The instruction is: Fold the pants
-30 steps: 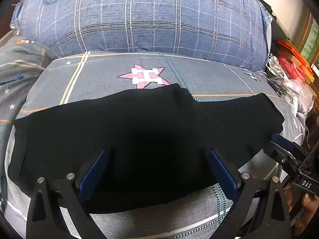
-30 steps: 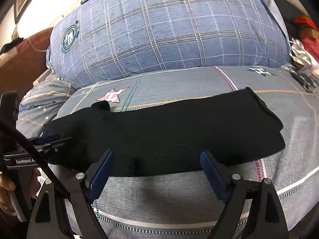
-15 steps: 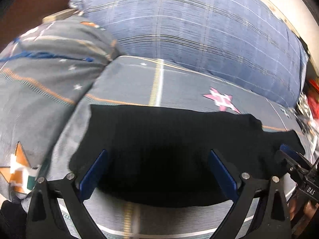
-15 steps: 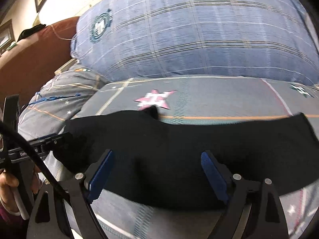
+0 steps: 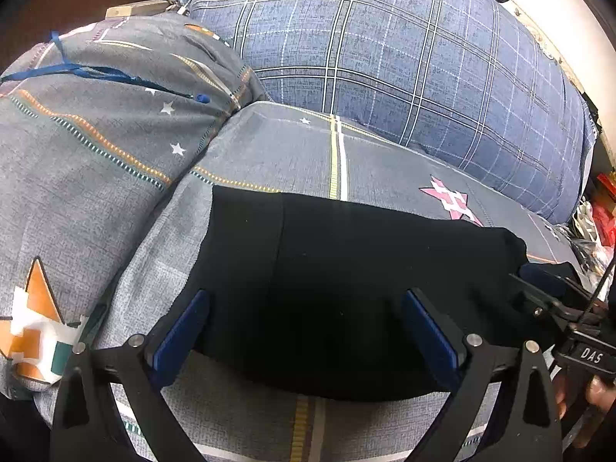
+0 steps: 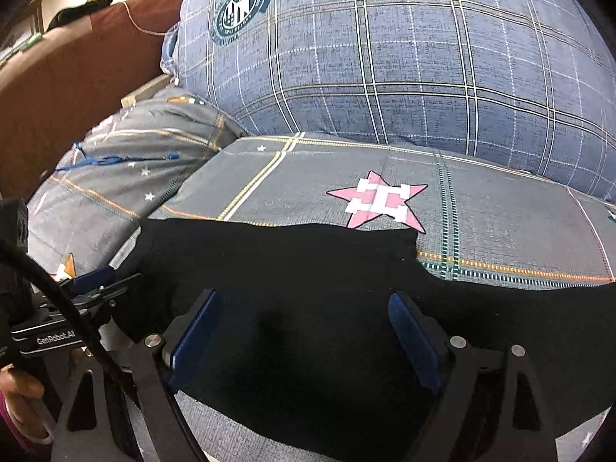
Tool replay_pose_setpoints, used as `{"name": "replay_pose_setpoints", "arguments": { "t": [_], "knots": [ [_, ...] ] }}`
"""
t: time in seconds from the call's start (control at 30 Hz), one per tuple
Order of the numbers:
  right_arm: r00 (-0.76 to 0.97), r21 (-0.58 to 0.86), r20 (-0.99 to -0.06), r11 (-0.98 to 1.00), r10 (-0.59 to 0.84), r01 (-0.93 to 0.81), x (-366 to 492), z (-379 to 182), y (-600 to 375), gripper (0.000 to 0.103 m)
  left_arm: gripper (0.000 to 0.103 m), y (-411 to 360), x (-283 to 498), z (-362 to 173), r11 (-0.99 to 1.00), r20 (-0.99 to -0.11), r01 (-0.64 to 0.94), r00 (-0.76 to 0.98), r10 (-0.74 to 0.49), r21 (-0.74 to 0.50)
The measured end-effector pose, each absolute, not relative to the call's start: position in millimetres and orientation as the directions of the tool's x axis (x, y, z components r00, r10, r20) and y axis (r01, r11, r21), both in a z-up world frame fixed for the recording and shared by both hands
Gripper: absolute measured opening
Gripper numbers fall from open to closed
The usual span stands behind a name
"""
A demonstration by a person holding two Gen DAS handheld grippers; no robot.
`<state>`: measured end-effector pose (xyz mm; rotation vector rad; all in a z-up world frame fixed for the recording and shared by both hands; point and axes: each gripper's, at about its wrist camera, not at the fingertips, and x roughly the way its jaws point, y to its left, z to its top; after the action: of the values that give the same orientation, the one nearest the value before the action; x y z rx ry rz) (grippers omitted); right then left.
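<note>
Black pants [image 5: 338, 269] lie folded lengthwise in a long strip across the grey bed sheet [image 5: 292, 154]. They also fill the lower part of the right wrist view [image 6: 308, 308]. My left gripper [image 5: 304, 331] is open, its blue pads low over the pants' left end and near edge. My right gripper [image 6: 304, 331] is open over the pants a little further right. The right gripper's tip shows at the right edge of the left wrist view [image 5: 546, 288]. The left gripper's tip shows at the left of the right wrist view [image 6: 96, 285].
A big blue plaid cushion [image 5: 404, 61] stands along the back. A grey star-print pillow [image 5: 84, 146] lies at the left. A pink star print [image 6: 379, 202] marks the sheet behind the pants. Red items [image 5: 600, 215] sit at the far right.
Both grippers have swung left along the pants, from the middle and right part toward the left end. The jaws stayed open. The pants have not visibly moved.
</note>
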<state>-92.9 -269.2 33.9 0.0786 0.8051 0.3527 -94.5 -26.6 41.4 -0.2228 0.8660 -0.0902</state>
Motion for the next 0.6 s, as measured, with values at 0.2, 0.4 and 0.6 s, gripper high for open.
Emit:
{"name": "replay_pose_setpoints", "arguments": {
  "t": [0.2, 0.4, 0.6],
  "knots": [
    [0.627, 0.199, -0.7, 0.937, 0.342, -0.288, -92.5, 30.9, -263.6, 0.092, 0.099, -24.4, -96.1, 44.0, 0.972, -0.737, -0.029, 0.658, -0.156, -0.231],
    [0.62, 0.21, -0.701, 0.933, 0.352, -0.292, -93.5, 29.1, -262.1, 0.092, 0.099, -25.8, -95.3, 41.8, 0.975, -0.744, -0.034, 0.653, -0.146, -0.221],
    [0.616, 0.21, -0.703, 0.931, 0.355, -0.298, -94.6, 29.1, -261.1, 0.093, 0.099, -22.0, -94.4, 40.7, 0.965, -0.739, -0.038, 0.651, -0.172, -0.258]
  ]
}}
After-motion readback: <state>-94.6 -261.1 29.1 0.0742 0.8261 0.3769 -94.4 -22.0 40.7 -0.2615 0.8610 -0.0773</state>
